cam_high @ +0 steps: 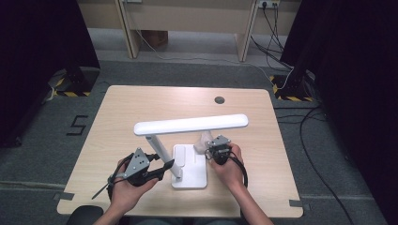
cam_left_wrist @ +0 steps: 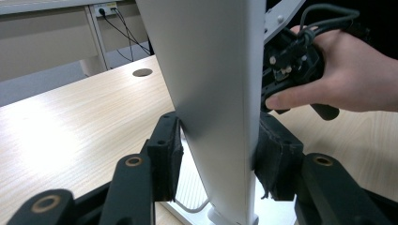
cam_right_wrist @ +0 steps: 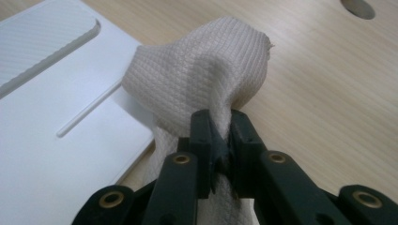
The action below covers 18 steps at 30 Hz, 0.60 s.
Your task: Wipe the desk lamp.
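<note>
Left gripper (cam_high: 165, 168) sits nearest, at the table's (cam_high: 117, 122) front left edge, its 2 jaws clamped on the lamp's upright arm (cam_left_wrist: 213, 103); in the left gripper view both pads (cam_left_wrist: 170, 150) press the arm's sides. The white desk lamp (cam_high: 187, 140) stands front centre, its flat base (cam_high: 190, 171) between the hands and its long head bar (cam_high: 191, 124) running level above, roughly left-right. Right gripper (cam_high: 210, 151) is just right of the base, its jaws pinched shut on a bunched white cloth (cam_right_wrist: 197, 79). The cloth overlaps the base's edge (cam_right_wrist: 70, 140) and lies partly on bare wood. Farther back is the table's round cable hole (cam_high: 219, 100), then the grey floor and a desk frame.
</note>
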Available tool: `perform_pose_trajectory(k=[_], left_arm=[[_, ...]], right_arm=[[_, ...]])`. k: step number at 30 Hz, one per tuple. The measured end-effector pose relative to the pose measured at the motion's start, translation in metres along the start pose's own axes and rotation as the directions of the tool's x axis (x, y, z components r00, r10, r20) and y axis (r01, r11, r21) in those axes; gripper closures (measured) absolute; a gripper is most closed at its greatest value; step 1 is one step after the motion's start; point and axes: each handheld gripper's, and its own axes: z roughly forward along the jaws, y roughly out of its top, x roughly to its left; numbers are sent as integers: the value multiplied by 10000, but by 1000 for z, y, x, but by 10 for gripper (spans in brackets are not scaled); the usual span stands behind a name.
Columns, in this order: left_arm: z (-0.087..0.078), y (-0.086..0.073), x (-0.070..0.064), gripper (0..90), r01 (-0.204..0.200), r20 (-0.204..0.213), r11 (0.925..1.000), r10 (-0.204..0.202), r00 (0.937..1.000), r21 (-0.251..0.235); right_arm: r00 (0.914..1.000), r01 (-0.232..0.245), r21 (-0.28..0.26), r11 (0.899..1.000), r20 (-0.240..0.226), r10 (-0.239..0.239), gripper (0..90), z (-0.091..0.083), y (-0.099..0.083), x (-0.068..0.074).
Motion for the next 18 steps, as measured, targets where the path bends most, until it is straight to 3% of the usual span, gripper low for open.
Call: perform_pose_trajectory(k=[6, 9, 15, 18], left_arm=[[0, 0, 0, 547, 10, 6, 10000, -10, 10000, 6], [0, 0, 0, 547, 11, 25, 10000, -11, 10000, 11], [0, 0, 1, 547, 18, 66, 10000, -18, 10000, -3], [0, 0, 1, 547, 21, 70, 10000, -21, 10000, -1]], right_arm=[[9996, 236, -822, 9963, -144, -249, 823, -4, 26, 7], [9961, 523, -1101, 9925, -652, -597, 822, 3, 48, 19], [9847, 951, -901, 9914, -1377, -1069, 821, 27, 65, 43], [9777, 1371, -709, 9880, -1503, -1465, 822, 38, 72, 53]])
